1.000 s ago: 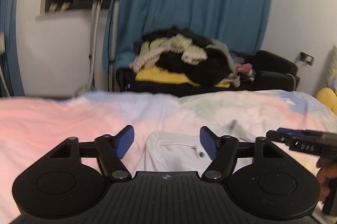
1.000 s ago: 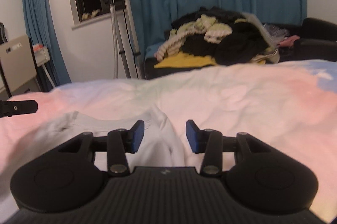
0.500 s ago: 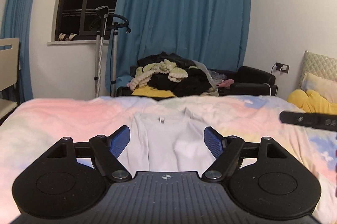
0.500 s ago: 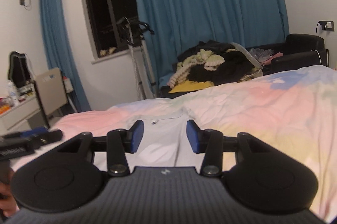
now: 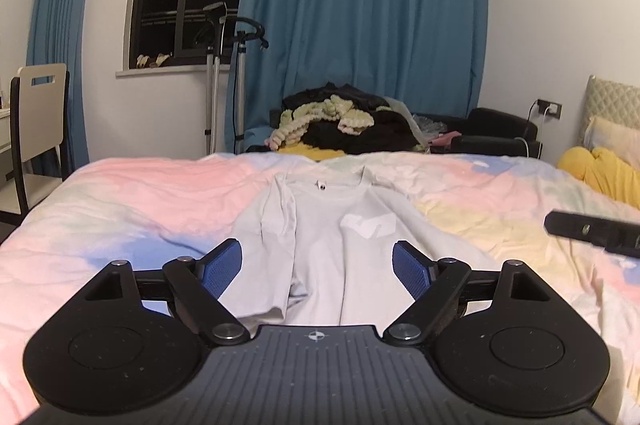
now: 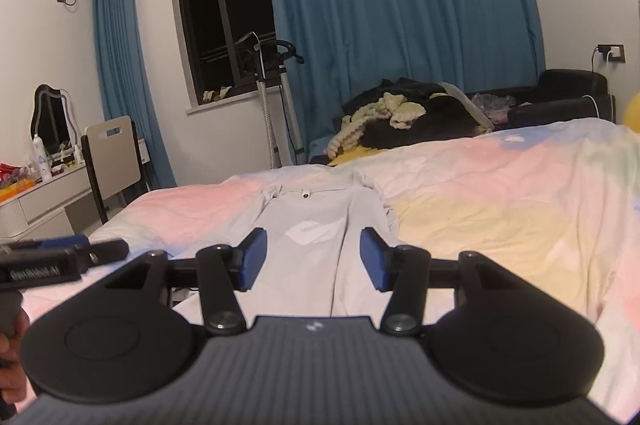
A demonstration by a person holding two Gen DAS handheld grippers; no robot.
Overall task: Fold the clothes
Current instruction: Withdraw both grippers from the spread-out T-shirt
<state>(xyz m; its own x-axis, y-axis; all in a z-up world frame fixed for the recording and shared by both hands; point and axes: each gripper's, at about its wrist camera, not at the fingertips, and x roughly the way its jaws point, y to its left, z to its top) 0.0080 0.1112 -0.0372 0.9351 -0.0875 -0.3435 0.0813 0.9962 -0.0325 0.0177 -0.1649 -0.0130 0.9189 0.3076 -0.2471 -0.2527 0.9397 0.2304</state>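
Both tongs are spreading with nothing between the pads: the left gripper (image 5: 317,267) stands wide, the right gripper (image 6: 310,259) at a middling gap, each held above the near hem of the white T-shirt (image 5: 344,245). That shirt lies on the pastel duvet (image 5: 132,209), collar away from the tongs, one sleeve already folded inward. It looks thin, light and limp, so it will likely sag and crease; pinching the hem corners or shoulder seams seems best.

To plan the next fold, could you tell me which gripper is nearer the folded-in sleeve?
Left. The left gripper faces the sleeve just ahead; the right gripper sits past the shirt's other edge. Both jaws are opening, empty.
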